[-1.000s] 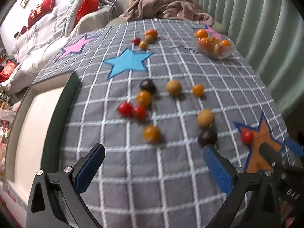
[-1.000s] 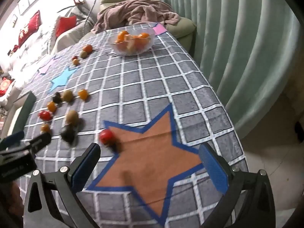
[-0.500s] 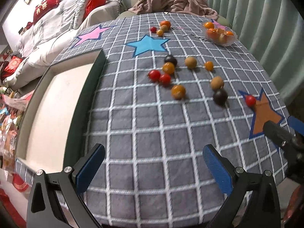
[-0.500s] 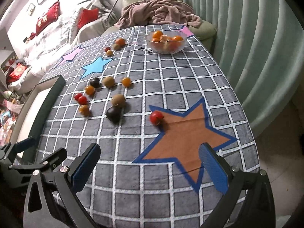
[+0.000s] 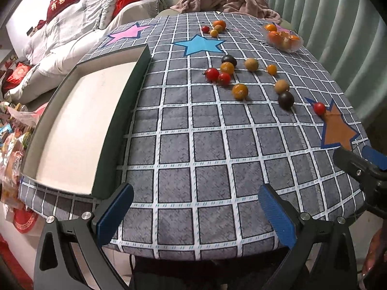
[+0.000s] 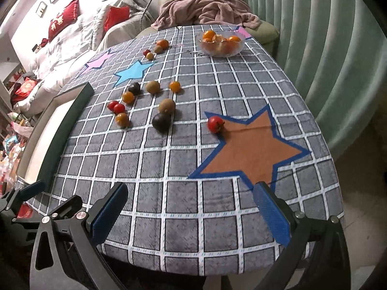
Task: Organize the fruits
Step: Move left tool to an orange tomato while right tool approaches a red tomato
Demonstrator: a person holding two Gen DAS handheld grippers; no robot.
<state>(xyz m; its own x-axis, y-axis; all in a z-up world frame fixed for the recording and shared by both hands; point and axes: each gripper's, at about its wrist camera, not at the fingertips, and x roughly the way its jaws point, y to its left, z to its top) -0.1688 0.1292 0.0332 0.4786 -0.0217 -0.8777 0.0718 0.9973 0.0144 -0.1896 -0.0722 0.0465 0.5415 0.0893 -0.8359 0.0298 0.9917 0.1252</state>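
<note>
Several small fruits lie loose mid-table on the grey checked cloth: red tomatoes (image 5: 212, 74), orange ones (image 5: 240, 91), brown kiwis (image 6: 167, 105) and dark plums (image 6: 161, 122). One red tomato (image 6: 215, 124) rests at the orange star's (image 6: 251, 152) left tip. A clear bowl (image 6: 221, 43) of oranges stands at the far right, with a few more fruits (image 6: 162, 44) far behind. My left gripper (image 5: 196, 213) and right gripper (image 6: 191, 215) hover open and empty over the table's near edge. A dark-rimmed tray (image 5: 130, 96) sits left.
A sofa with red cushions (image 6: 63, 21) is on the left and an armchair with a pink blanket (image 6: 205, 12) is behind the table. Green curtains (image 6: 314, 48) run along the right. The other gripper's tip (image 5: 355, 164) shows at the left wrist view's right edge.
Both grippers have pulled back toward the near edge and risen, so the fruits now lie farther away. Both stayed open. No fruit has moved.
</note>
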